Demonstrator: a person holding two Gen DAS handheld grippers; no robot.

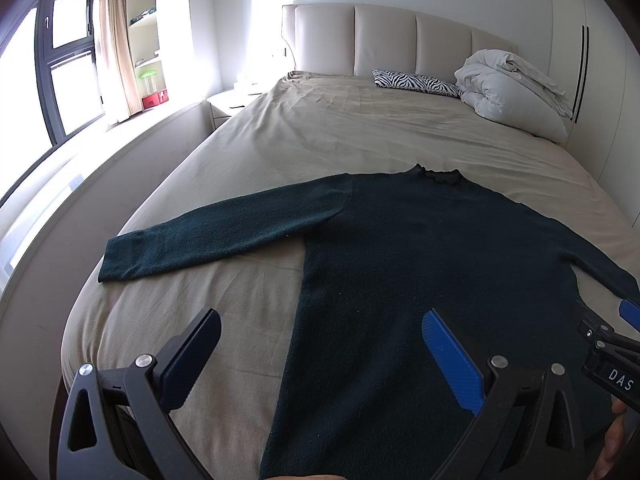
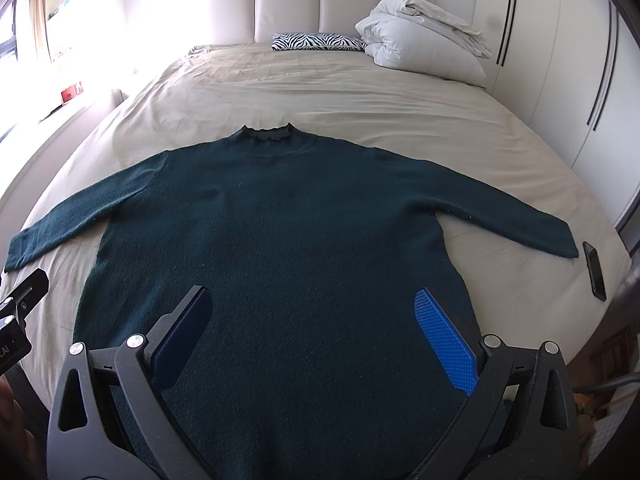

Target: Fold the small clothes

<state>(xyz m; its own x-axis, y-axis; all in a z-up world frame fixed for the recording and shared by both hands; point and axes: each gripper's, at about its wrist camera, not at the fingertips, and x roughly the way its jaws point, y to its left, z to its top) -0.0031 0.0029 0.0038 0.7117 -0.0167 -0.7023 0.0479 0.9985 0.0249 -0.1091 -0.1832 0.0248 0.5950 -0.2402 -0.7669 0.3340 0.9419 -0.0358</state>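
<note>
A dark green sweater [image 2: 288, 220] lies flat and face up on the beige bed [image 2: 320, 92], collar toward the headboard, both sleeves spread out to the sides. It also shows in the left wrist view [image 1: 420, 260], with its left sleeve [image 1: 208, 236] stretched out. My left gripper [image 1: 320, 344] is open and empty above the sweater's lower left edge. My right gripper [image 2: 316, 320] is open and empty above the lower middle of the sweater. The right gripper also shows at the right edge of the left wrist view [image 1: 616, 340].
A black phone [image 2: 595, 271] lies on the bed beside the right sleeve's cuff. A zebra-print pillow [image 2: 316, 41] and a bundled white duvet [image 2: 424, 40] sit by the headboard. A window and a ledge run along the left side; wardrobes stand on the right.
</note>
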